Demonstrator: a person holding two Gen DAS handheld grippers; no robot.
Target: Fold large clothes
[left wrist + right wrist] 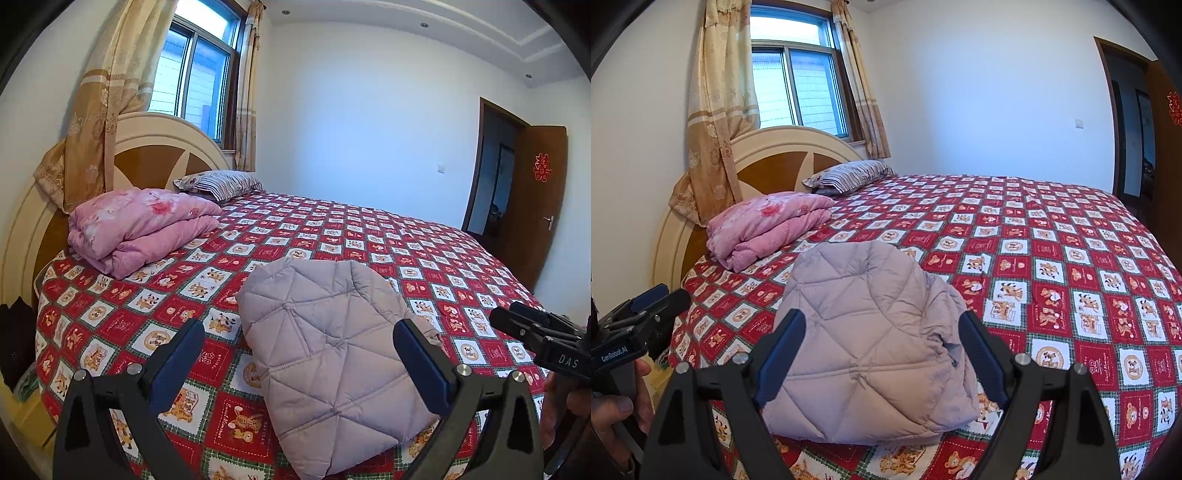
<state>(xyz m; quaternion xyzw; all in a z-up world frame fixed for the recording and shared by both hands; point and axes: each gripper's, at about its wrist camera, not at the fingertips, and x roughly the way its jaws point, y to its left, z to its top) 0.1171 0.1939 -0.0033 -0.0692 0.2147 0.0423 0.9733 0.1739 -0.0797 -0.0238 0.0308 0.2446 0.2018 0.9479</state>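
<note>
A pale lilac quilted jacket (332, 354) lies folded into a compact bundle on the red patterned bed cover (332, 229), near the bed's front edge. It also shows in the right wrist view (864, 347). My left gripper (299, 354) is open and empty, held above and in front of the bundle. My right gripper (881, 350) is open and empty too, in front of the same bundle. Each gripper shows in the other's view: the right one at the right edge (532, 332), the left one at the left edge (646, 317).
A folded pink quilt (140, 229) and a striped pillow (221, 182) lie by the headboard (155, 147). A window with curtains (96, 122) is behind it. An open brown door (535, 206) is at the far right. A white wall runs behind the bed.
</note>
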